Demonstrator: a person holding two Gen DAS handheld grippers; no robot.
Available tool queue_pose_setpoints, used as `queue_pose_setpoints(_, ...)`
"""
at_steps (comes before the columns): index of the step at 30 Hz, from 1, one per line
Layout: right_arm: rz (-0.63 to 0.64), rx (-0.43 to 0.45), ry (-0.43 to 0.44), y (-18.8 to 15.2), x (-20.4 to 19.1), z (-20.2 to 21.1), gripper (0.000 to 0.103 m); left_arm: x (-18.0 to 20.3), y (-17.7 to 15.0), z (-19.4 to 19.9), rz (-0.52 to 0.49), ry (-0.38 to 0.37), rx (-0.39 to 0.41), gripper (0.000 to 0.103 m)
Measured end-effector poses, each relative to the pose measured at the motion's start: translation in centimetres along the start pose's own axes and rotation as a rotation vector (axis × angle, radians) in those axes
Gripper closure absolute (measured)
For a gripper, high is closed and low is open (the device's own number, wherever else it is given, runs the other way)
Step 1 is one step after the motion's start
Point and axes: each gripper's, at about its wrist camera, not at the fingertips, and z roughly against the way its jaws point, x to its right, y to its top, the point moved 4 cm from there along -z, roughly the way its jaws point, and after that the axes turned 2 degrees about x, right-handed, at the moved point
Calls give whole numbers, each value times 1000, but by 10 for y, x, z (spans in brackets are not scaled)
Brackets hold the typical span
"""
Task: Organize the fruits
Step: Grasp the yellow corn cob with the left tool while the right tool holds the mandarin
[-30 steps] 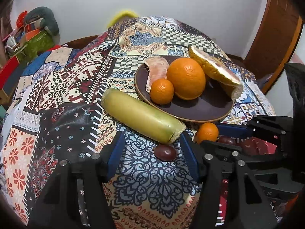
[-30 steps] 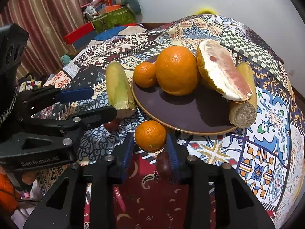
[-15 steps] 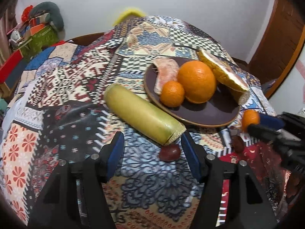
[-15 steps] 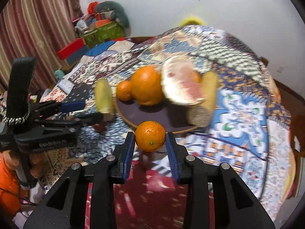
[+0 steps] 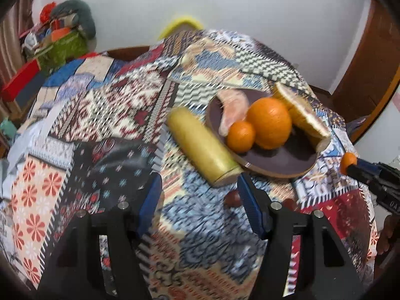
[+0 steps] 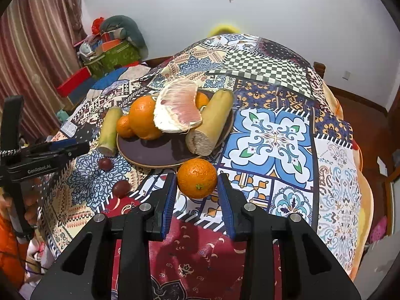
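My right hand-held gripper (image 6: pixel 196 191) pinches a tangerine (image 6: pixel 197 178) between its blue pads, lifted off the counter (image 6: pixel 275 135) just at the plate's near rim. In the left view that tangerine shows as a small orange spot at the tip of the right tool, out at 3 o'clock from the plate (image 5: pixel 282 160)

My left hand-held gripper (image 5: pixel 200 201) stands spread with nothing between its pads. It hovers over the patterned cloth, with the near end of a yellow-green stalk (image 5: pixel 202 147) just beyond its fingertips at 12 o'clock. A dark red fruit (image 5: pixel 231 198) lies beside its right finger; I cannot tell whether they touch. A second dark red fruit (image 6: pixel 121 188) lies further toward me on the cloth

On the plate I see a big orange (image 5: pixel 270 122), a small tangerine (image 5: pixel 240 136) touching it at 8 o'clock, a peeled pomelo piece (image 6: pixel 178 108) leaning on the orange, and a second stalk (image 6: pixel 212 125) lying across the plate's right side with its cut end toward me. The first stalk lies on the cloth at the plate's 9 o'clock, its end against the rim
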Motion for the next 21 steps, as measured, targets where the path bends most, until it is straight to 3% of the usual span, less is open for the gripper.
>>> queue_pose_setpoints(11, -14, 11, -19, -1, 11, 7, 72, 14, 8, -35, -6, 12, -46, 41)
queue_pose_setpoints(21, -33, 9, -11, -3, 14, 5, 72, -6, -1, -26, 50, 17, -22, 40)
